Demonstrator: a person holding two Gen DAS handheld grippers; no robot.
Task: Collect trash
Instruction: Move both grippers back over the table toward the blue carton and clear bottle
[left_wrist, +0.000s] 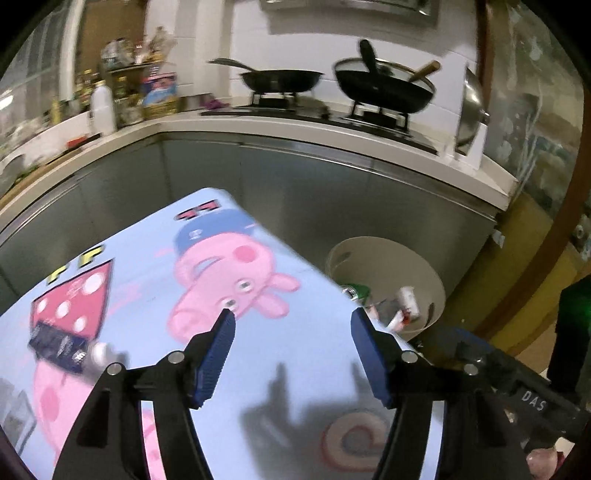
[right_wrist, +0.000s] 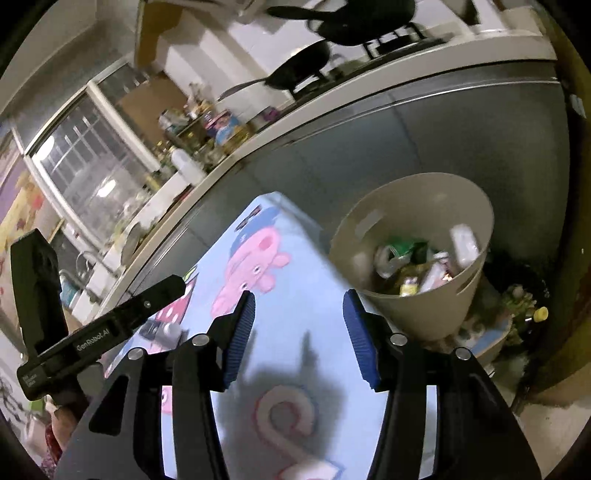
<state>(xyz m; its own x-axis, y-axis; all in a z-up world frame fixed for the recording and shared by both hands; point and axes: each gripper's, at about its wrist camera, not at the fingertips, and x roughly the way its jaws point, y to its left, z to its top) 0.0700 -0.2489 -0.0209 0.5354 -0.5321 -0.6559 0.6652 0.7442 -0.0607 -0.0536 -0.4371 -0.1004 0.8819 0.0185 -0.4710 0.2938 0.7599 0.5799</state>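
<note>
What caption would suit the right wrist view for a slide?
Open right hand-held gripper above the cartoon-print table, beside a beige bin holding trash.

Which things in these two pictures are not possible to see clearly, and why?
- Trash inside the beige bin: right wrist view, motion blur; labels unreadable.
- Dark packet on the cartoon tablecloth: left wrist view, blurred print.
- Bin's lower part: left wrist view, hidden behind the table edge.
- Countertop bottles: too small and blurred.
</note>
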